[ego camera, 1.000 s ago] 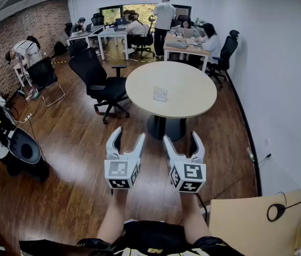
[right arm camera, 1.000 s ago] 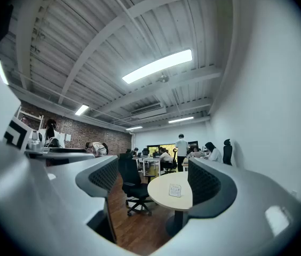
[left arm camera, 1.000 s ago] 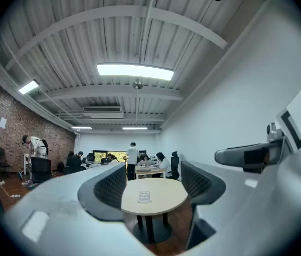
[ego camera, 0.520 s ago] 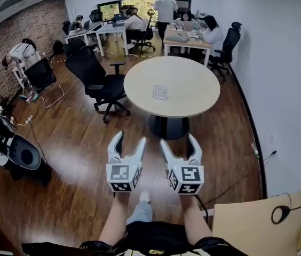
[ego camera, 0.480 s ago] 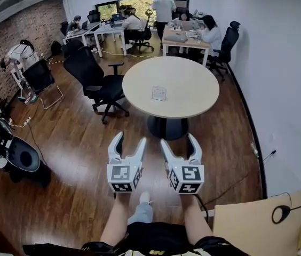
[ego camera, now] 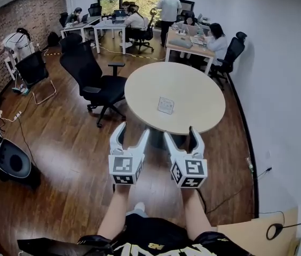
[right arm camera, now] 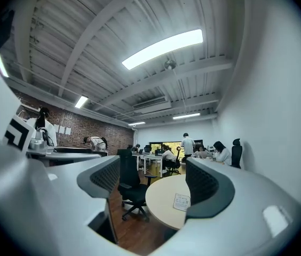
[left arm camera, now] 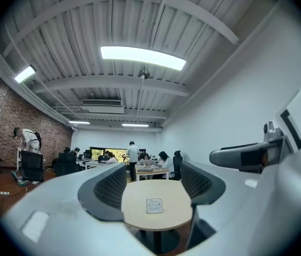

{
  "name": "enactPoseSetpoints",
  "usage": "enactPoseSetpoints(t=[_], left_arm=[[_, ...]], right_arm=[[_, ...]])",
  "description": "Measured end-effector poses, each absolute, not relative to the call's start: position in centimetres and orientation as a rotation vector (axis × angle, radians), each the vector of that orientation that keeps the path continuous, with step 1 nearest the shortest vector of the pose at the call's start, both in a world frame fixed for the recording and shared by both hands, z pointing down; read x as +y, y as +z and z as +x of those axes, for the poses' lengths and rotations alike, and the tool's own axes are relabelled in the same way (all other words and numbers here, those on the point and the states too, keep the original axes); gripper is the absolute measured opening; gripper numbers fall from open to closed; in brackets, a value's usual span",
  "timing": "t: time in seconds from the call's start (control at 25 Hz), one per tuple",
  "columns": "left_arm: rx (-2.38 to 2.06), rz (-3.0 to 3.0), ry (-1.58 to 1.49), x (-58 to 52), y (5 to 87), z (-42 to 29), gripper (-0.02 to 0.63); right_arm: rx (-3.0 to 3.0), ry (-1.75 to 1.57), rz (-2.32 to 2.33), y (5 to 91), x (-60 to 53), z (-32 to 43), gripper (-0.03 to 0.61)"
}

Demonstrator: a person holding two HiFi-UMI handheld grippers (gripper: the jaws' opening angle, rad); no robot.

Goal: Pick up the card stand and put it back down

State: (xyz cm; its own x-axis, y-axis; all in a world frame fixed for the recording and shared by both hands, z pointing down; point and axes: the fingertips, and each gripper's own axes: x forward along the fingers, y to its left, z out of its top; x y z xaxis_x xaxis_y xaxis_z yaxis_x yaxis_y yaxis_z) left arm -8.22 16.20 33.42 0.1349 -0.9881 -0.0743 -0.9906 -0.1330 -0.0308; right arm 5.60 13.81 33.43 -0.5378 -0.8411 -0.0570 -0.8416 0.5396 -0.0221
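Note:
A small white card stand (ego camera: 166, 105) stands upright near the middle of a round beige table (ego camera: 204, 89). My left gripper (ego camera: 129, 134) and right gripper (ego camera: 182, 136) are held side by side over the wood floor, short of the table's near edge. Both are open with nothing between their jaws. In the left gripper view the card stand (left arm camera: 154, 206) shows far ahead between the jaws, on the table (left arm camera: 140, 212). Through the right gripper's jaws the card stand (right arm camera: 182, 202) appears close to the right jaw's inner edge, on the table (right arm camera: 161, 201).
A black office chair (ego camera: 94, 79) stands left of the table. Another chair (ego camera: 33, 69) and a black bin (ego camera: 10, 163) are at the left. People sit and stand at desks (ego camera: 185, 42) at the back. A white wall (ego camera: 284, 89) runs along the right.
The table and card stand have come nearer and sit lower in the head view. Both grippers remain side by side and open.

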Motion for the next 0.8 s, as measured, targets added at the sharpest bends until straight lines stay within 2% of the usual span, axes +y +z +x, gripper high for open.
enactPoseSetpoints(t=[0.32, 0.8], left_arm=[[1.985, -2.360, 0.085, 9.5, 34.1, -13.9, 0.321], [2.035, -2.504, 0.070, 2.3, 39.4, -16.8, 0.321]], right_arm=[[2.743, -0.014, -1.452, 33.9, 7.5, -2.5, 0.380], [2.770, -0.101, -1.593, 38.1, 0.8, -3.2, 0.380]])
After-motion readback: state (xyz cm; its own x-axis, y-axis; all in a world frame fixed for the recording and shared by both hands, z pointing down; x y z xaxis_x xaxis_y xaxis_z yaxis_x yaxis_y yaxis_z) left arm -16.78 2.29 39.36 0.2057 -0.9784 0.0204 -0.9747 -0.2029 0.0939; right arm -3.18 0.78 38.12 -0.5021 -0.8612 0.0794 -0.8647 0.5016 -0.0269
